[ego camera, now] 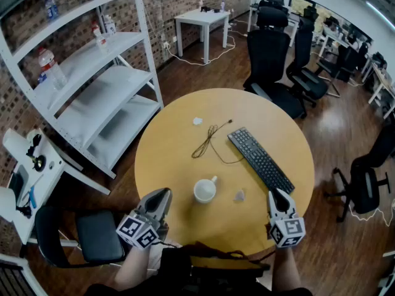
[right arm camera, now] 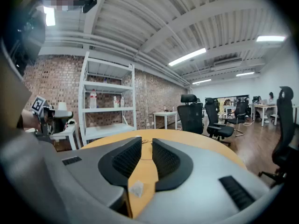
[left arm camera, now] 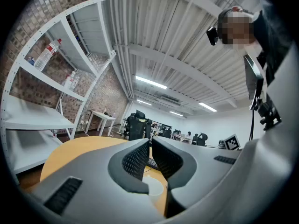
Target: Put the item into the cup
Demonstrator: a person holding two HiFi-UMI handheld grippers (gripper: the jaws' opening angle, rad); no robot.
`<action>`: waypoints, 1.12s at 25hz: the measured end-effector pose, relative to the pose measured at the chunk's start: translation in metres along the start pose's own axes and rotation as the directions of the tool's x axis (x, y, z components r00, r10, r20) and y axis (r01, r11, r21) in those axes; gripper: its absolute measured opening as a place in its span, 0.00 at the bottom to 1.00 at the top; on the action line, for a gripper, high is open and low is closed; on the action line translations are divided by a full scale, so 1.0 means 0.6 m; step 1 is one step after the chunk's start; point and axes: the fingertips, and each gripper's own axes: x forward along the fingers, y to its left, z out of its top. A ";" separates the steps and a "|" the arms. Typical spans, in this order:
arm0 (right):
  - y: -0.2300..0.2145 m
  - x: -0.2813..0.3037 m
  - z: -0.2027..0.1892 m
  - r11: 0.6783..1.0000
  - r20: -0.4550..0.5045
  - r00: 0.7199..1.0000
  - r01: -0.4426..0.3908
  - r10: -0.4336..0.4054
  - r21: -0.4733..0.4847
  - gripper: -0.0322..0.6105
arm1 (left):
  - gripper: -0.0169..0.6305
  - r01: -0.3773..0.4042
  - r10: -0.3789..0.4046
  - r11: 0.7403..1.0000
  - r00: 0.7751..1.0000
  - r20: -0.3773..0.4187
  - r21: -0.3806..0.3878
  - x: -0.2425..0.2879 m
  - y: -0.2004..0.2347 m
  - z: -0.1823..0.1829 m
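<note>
The right gripper (ego camera: 276, 194) hangs over the near right edge of the round wooden table (ego camera: 176, 162), its jaws a narrow gap apart with nothing clamped between them. In the right gripper view the item (right arm camera: 137, 188), a small pale crumpled scrap, perhaps paper or plastic, shows low in that gap, lying on the tabletop clear of both pads. From the head view the item (ego camera: 239, 196) lies just left of this gripper's tips, between them and the white cup (ego camera: 205, 191). The cup stands upright with its handle to the far right, near the item but apart from it. The left gripper (ego camera: 164, 193) sits at the near left edge of the table, left of the cup, its jaws almost together at the tips and holding nothing. In its own view the cup's rim (left arm camera: 156, 186) shows low through the slit. Each gripper carries a cube with black-and-white square markers (ego camera: 286, 232), patterns rather than letters. Farther out, a black keyboard (ego camera: 260, 160) lies aslant on the right of the table, its key legends too small to read, with a thin dark cable (ego camera: 208, 142) looped to its left. Off the table to the far left, a white shelf unit (ego camera: 92, 91) holds bottles (ego camera: 50, 66) whose labels cannot be read. Black office chairs (ego camera: 271, 60) stand beyond.
</note>
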 end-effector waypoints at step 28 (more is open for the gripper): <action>0.042 0.213 -0.273 0.967 -0.534 0.829 -0.242 0.164 -0.079 0.23 | 0.05 -0.160 0.154 0.985 0.985 -0.082 -0.064 -0.024 0.074 -0.079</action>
